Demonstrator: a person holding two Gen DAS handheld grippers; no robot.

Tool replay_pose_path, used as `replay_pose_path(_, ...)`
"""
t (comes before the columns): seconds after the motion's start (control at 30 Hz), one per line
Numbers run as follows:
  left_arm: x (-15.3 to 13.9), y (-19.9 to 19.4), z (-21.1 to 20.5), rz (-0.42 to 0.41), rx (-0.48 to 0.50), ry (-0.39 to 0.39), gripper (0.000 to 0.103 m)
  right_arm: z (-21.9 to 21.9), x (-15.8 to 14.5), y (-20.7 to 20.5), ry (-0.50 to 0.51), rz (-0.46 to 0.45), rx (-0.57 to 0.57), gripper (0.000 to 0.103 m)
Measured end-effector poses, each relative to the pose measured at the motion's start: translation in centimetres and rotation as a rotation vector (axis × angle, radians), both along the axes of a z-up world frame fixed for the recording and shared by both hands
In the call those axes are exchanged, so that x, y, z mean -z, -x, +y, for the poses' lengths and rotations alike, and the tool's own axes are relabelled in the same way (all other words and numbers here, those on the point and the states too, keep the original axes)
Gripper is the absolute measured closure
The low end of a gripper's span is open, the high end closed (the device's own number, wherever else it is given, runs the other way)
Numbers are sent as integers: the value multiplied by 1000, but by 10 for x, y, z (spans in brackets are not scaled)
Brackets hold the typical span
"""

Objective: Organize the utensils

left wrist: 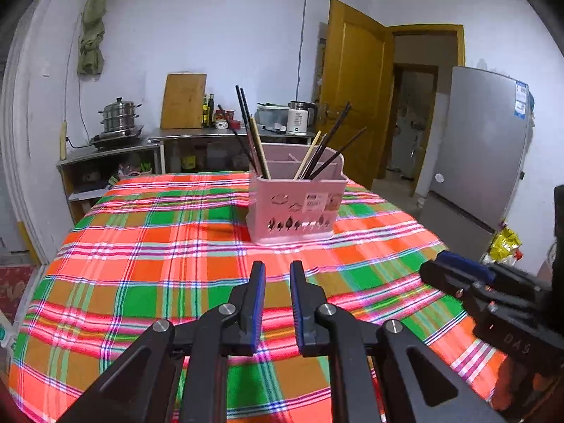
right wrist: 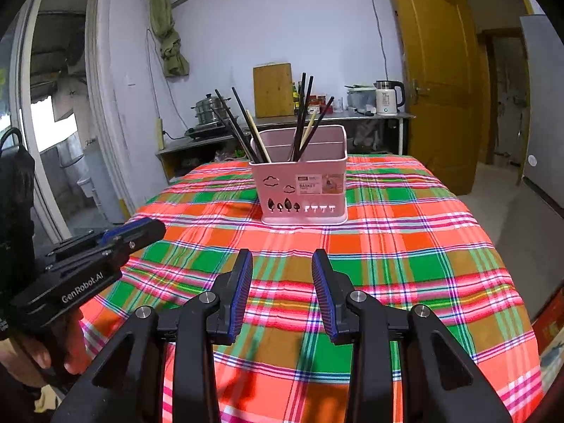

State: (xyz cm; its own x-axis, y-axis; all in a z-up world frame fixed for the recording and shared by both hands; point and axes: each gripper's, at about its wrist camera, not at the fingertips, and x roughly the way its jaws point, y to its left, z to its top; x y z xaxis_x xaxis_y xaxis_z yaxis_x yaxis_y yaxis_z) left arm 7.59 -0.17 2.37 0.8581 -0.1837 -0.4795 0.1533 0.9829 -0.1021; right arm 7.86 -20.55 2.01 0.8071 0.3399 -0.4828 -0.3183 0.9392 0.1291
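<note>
One pink basket [right wrist: 303, 190] on the table, and it's split into two compartments. Chopsticks [right wrist: 306, 116] stuck in it: I count roughly eight dark ones plus two pale wooden ones [right wrist: 259, 138], though they overlap so don't quote me. Two grippers [right wrist: 282, 289] over one plaid tablecloth [right wrist: 405, 253]. Back counter: one cutting board [right wrist: 273, 90], one kettle [right wrist: 387, 98], one stacked steamer pot [right wrist: 208, 107].
</note>
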Motion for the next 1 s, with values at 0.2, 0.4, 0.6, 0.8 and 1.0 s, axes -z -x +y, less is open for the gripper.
replay_pose_path(0.2, 12, 8, 1, -20, -2, -5, 90, -6, 5, 6, -17, -16, 11, 67)
replay_pose_path(0.4, 15, 10, -4, -18, 1, -3, 90, -3, 9, 10, -1, -15, 7, 67)
replay_pose_path(0.6, 13, 12, -6, -23, 3, -8, 90, -6, 8, 12, -10, -11, 14, 67)
replay_pose_path(0.8, 12, 13, -5, -24, -3, -2, 90, -7, 8, 13, -6, -12, 16, 67)
replay_pose_path(1.0, 11, 15, -4, -27, -11, -1, 90, -8, 7, 14, -3, -16, 20, 67)
